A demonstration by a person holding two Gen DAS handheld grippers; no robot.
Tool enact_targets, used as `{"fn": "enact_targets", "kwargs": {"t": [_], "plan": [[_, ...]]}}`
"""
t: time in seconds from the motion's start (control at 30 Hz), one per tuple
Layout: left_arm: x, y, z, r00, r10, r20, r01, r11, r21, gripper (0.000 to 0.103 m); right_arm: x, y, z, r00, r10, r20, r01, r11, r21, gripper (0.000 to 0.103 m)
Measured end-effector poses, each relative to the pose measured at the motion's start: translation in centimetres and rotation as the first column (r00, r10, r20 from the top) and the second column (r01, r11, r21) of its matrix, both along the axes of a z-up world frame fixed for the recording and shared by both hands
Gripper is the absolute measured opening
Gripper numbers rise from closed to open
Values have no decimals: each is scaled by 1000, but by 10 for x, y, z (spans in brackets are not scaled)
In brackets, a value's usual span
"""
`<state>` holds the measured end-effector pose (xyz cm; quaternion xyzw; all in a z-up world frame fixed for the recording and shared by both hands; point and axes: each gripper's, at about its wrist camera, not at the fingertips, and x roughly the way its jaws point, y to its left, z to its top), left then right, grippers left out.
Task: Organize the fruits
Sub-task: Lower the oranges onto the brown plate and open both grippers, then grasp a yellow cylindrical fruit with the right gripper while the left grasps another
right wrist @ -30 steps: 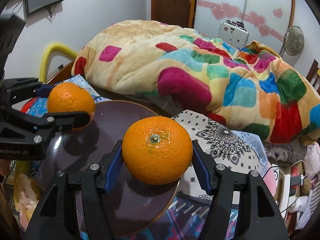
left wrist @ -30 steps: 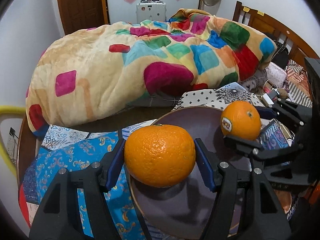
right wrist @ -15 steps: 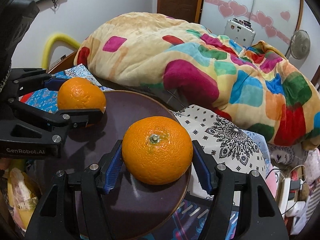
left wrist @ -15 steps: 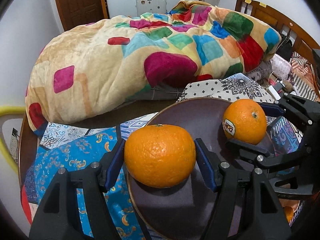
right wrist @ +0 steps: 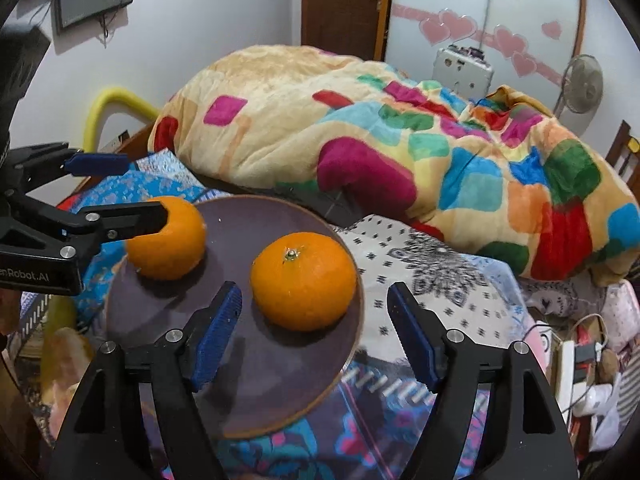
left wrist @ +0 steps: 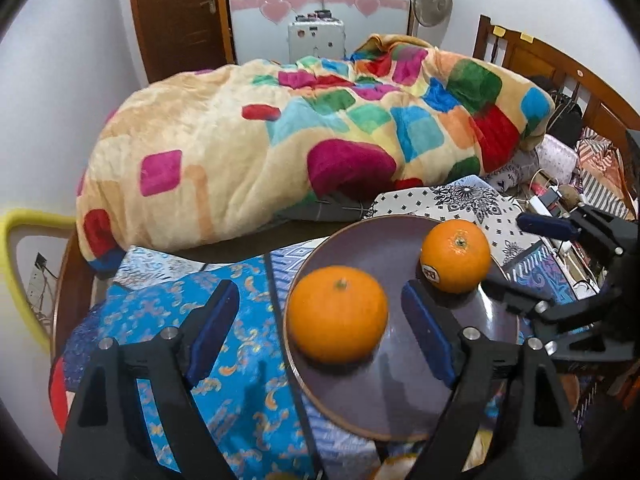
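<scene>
With both sets of tongs, left tongs [left wrist: 316, 326] and right tongs [right wrist: 314, 328], spread wide and empty, two oranges [left wrist: 338, 314] [left wrist: 455, 255] are being left resting apart on the purple plate [left wrist: 384, 248] so neither rolls.

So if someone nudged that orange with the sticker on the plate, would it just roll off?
Quite likely. The stickered orange is round and sits near the far edge of the shallow purple plate, whose low rim would hardly stop it. Its dimpled peel looks grippy, not slippery. It seems firm enough to keep its shape under a push.
</scene>
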<state>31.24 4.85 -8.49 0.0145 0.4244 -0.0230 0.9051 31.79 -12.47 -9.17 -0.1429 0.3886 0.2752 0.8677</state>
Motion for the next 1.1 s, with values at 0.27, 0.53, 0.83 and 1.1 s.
{"fn": "enact_targets", "kwargs": {"t": [0.27, 0.53, 0.83, 1.1], "plan": [[-50, 6, 19, 999, 28, 45, -28, 1000, 7, 84, -42, -20, 31, 998, -21, 66, 18, 999, 45, 72], [-109, 0, 13, 997, 34, 64, -37, 998, 42, 84, -88, -34, 46, 994, -48, 102, 36, 993, 112, 72], [-154, -8, -20, 998, 43, 35, -45, 996, 80, 84, -131, -37, 37, 991, -43, 127, 28, 993, 119, 72], [-170, -23, -44, 998, 55, 30, -58, 993, 105, 89, -155, -41, 18, 993, -31, 118, 19, 994, 104, 72]]}}
